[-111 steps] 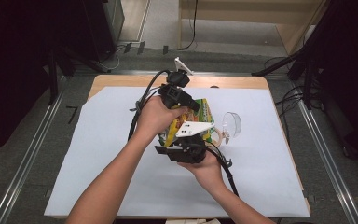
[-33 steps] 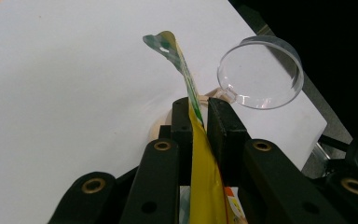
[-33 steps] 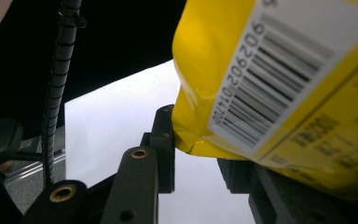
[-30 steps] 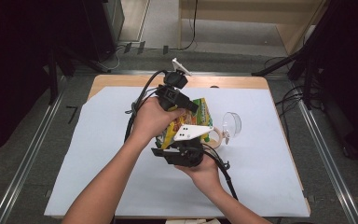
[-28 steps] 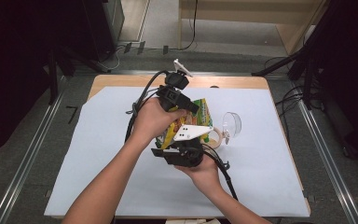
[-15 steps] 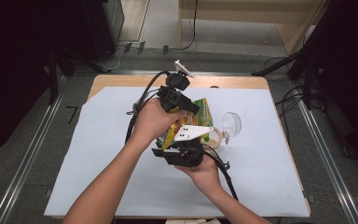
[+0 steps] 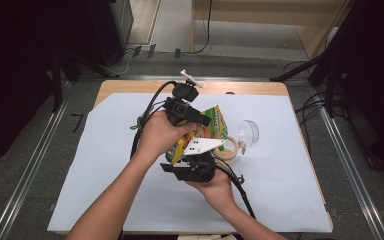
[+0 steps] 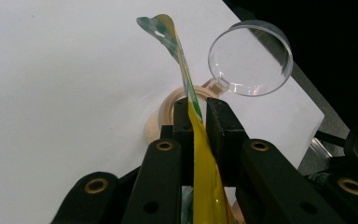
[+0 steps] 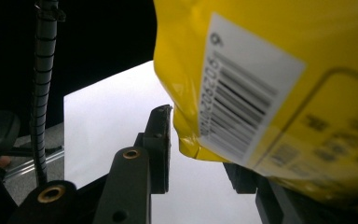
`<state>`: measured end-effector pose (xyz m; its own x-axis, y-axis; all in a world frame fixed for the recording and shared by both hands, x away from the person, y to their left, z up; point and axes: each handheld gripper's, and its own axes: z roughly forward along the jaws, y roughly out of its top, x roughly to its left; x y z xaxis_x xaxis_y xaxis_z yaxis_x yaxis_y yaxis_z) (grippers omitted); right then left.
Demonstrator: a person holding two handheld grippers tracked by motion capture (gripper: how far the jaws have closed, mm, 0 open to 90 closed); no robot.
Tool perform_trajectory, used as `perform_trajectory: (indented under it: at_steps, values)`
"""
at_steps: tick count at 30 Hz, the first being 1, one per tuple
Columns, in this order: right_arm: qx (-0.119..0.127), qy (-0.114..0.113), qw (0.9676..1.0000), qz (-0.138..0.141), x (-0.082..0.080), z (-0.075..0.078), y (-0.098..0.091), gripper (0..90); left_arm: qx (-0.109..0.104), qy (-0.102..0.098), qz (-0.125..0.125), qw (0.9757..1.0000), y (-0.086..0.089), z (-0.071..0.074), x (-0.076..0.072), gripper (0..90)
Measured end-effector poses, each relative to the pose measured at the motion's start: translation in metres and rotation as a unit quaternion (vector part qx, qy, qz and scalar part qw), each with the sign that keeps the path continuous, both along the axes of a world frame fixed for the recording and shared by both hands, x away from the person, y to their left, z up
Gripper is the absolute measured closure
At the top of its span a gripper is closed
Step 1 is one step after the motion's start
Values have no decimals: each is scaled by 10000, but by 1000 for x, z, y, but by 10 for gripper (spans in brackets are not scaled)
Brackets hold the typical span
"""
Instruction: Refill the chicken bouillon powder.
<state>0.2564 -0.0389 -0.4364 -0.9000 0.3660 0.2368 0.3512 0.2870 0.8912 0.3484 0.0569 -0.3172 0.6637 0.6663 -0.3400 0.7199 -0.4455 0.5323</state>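
High view: a yellow and green snack bag is held above the white sheet near the table's middle, between the left gripper on its far side and the right gripper below it, with a roll of tape and a clear round lid just beside. Left gripper view: the jaws are clamped on the bag's thin sealed edge, which runs up between them, the tape and lid lying beyond. Right gripper view: the jaws have just been opening and stand apart; the bag's barcoded corner hangs between them, off the visible left pad, so this gripper is released. Judgement: the step appears to be a re-grip by the right gripper. It should seat well onto the bag before closing, while the left clamp holds firm and steady.
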Motion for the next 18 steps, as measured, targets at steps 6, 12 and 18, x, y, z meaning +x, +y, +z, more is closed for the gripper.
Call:
perform_trajectory:
  at_steps: [6,12,18]
  values:
    - [45,31,10000,-30,2,6,-4,694,107,55,13,9999,-4,2,8,825]
    - [19,83,10000,-39,5,8,-7,693,106,133,60,9998,-6,-2,13,822]
    - [-94,84,9999,34,8,10,-9,693,264,83,-15,9996,-11,-1,13,822]
